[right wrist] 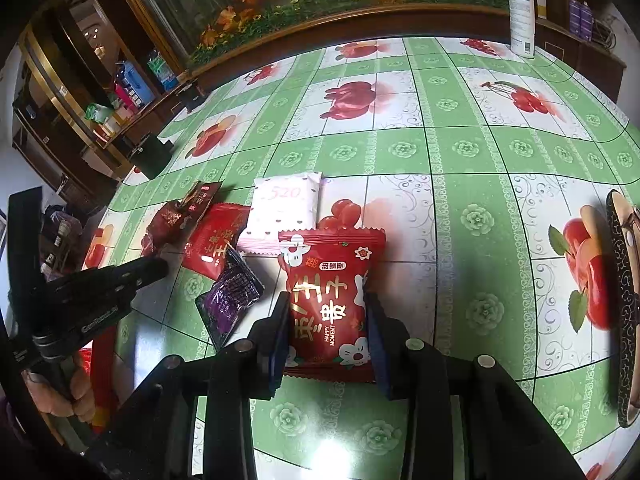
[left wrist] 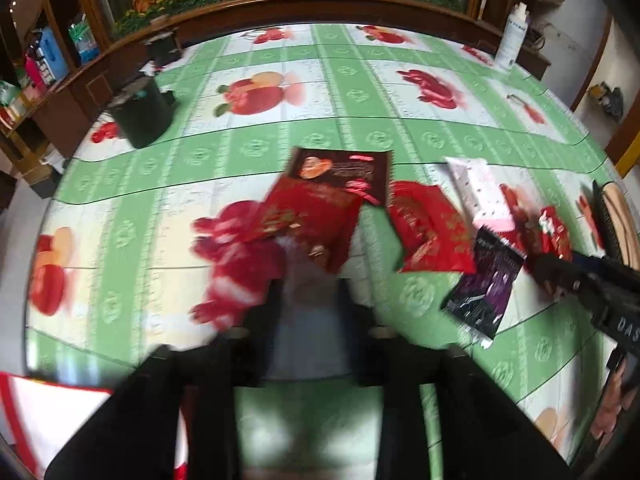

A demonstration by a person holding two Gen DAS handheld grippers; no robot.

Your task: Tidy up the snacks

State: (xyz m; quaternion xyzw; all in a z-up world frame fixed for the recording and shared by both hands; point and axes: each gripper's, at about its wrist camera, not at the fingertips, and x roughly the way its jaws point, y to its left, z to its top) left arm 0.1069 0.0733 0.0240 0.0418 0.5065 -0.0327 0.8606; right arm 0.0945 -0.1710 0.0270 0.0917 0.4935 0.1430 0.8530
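Note:
My right gripper (right wrist: pixel 326 308) is shut on a red "Happy Moment" snack packet (right wrist: pixel 330 296), held just above the table. My left gripper (left wrist: pixel 310 276) holds a red snack packet (left wrist: pixel 316 216) by its near edge; the view is blurred. A dark brown packet (left wrist: pixel 344 172) lies behind it. On the table lie another red packet (left wrist: pixel 430 232), a white-pink packet (left wrist: pixel 480 192) and a purple packet (left wrist: pixel 482 284). These also show in the right wrist view: red packet (right wrist: pixel 212 240), white-pink packet (right wrist: pixel 282 208), purple packet (right wrist: pixel 230 300).
The table (right wrist: pixel 460 148) has a green fruit-print cloth. A dark round tray (right wrist: pixel 624 304) sits at the right edge. A black cup (left wrist: pixel 142 114) stands at the far left, a white spray bottle (right wrist: pixel 521 12) at the back. A wooden cabinet runs behind.

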